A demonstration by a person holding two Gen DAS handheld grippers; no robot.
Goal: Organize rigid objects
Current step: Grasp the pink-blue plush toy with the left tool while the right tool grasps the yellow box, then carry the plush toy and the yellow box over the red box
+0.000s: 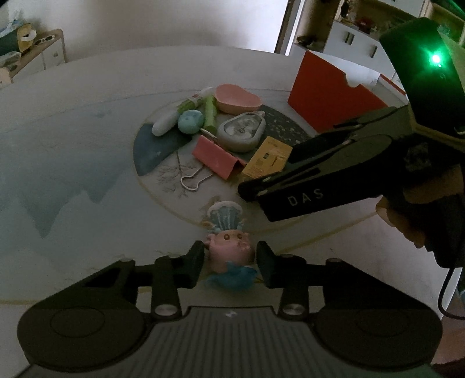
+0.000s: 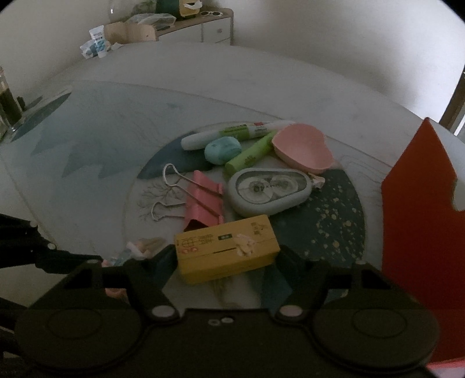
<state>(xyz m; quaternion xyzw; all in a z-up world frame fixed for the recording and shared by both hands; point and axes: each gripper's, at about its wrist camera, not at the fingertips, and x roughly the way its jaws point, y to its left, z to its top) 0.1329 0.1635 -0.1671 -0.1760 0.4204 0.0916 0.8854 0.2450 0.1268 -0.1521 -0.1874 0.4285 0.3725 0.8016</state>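
Observation:
My left gripper (image 1: 229,263) is open around a small pink and blue figurine (image 1: 229,256) that stands on the table; a small gap shows at the right finger. My right gripper (image 2: 226,261) has its fingers at both ends of a yellow box (image 2: 226,251). I cannot tell whether they press it. In the left wrist view the right gripper (image 1: 250,190) reaches in from the right toward the yellow box (image 1: 267,157). A pink binder clip (image 2: 203,200), grey case (image 2: 268,190), pink heart dish (image 2: 303,149), green tube (image 2: 251,157), white pen (image 2: 232,133) and teal ball (image 2: 222,151) lie in a pile.
An open orange box (image 1: 325,90) stands at the right of the pile, seen close at the right in the right wrist view (image 2: 418,203). The round patterned table (image 2: 87,162) extends left. A cabinet with clutter (image 2: 189,26) stands by the far wall.

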